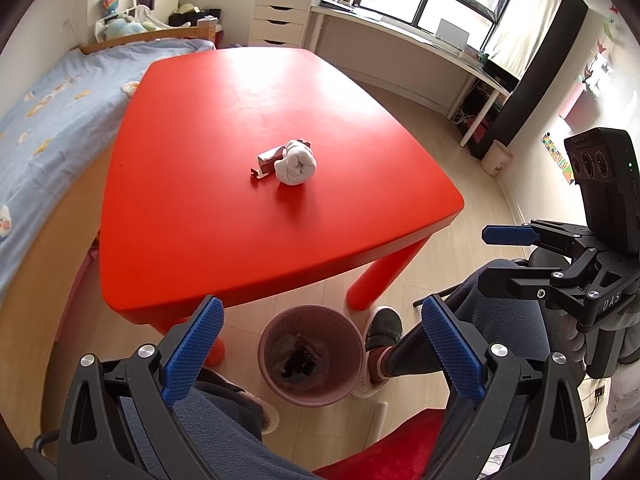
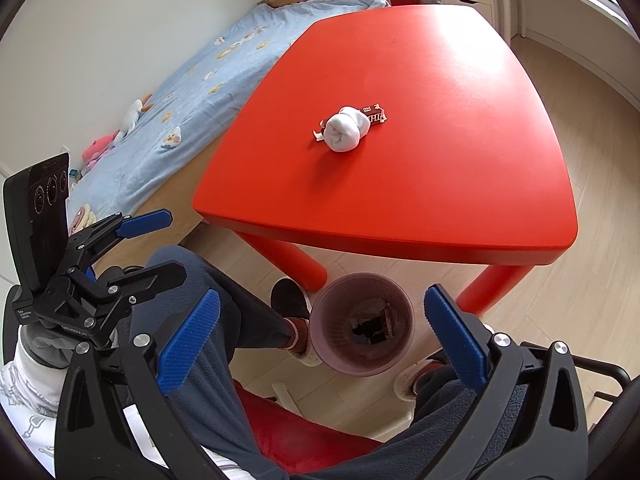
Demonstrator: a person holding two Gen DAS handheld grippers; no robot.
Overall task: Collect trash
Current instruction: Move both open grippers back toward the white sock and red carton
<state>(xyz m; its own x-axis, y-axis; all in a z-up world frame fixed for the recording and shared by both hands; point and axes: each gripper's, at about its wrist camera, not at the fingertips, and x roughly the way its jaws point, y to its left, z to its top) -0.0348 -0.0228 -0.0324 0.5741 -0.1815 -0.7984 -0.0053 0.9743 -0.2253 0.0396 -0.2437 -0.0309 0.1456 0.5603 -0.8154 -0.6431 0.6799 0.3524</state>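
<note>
A white rolled-up wad [image 1: 296, 163] [image 2: 345, 133] lies mid-table on the red table [image 1: 224, 216] [image 2: 460, 184], resting against a brown snack wrapper [image 1: 269, 160] [image 2: 375, 115]. A pink trash bin [image 1: 276, 372] [image 2: 332, 354] stands on the floor under the table's near edge, with dark wrappers inside. My left gripper [image 1: 322, 344] [image 2: 164, 246] is open and empty, held above the bin. My right gripper [image 2: 322, 340] [image 1: 494, 258] is open and empty, also above the bin.
The person's legs and shoes [image 1: 382, 330] [image 2: 290, 300] lie beside the bin. A bed with a blue cover [image 1: 48, 112] [image 2: 192, 64] runs along the table's left. A white drawer unit [image 1: 280, 16] and a long desk [image 1: 400, 36] stand at the back.
</note>
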